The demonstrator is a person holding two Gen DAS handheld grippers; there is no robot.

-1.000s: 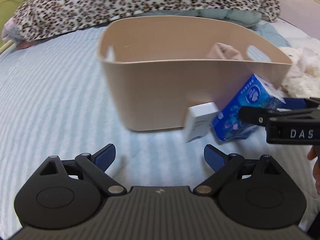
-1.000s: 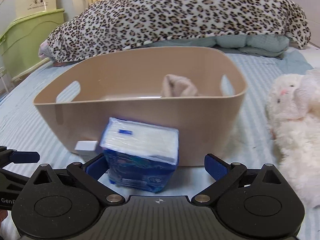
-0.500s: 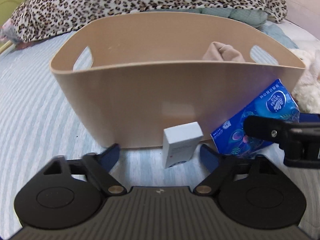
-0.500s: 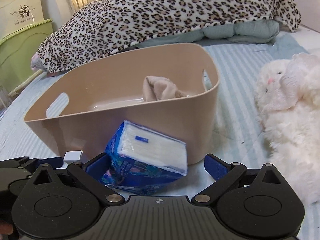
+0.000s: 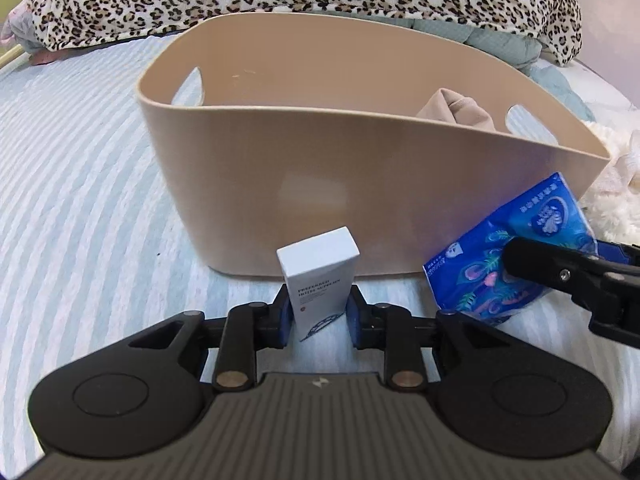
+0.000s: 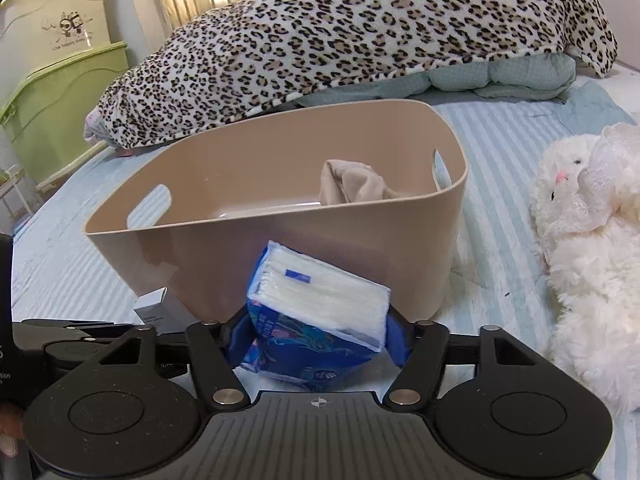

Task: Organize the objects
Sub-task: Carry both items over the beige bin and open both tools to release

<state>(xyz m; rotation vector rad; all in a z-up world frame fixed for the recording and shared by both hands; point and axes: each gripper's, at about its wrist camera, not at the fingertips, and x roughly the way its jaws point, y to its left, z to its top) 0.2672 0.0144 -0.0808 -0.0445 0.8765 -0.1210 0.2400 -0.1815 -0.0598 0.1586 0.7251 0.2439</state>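
Observation:
A beige plastic basket point(image 5: 360, 184) stands on the striped bed, with a beige cloth point(image 5: 452, 110) inside at its right end. My left gripper point(image 5: 318, 316) is shut on a small white box point(image 5: 320, 276), upright just in front of the basket. My right gripper point(image 6: 316, 340) is shut on a blue tissue pack point(image 6: 316, 316), tilted against the basket's front wall point(image 6: 280, 252). The tissue pack point(image 5: 516, 256) and the right gripper's finger also show at the right of the left wrist view. The white box point(image 6: 154, 308) shows at the left of the right wrist view.
A white plush toy point(image 6: 588, 248) lies on the bed right of the basket. A leopard-print blanket point(image 6: 340, 36) over a teal quilt is piled behind it. Green storage bins point(image 6: 48, 100) stand beside the bed at far left.
Both grippers were open and have closed: the left on the white box, the right on the tissue pack. Both moved in closer to the basket front.

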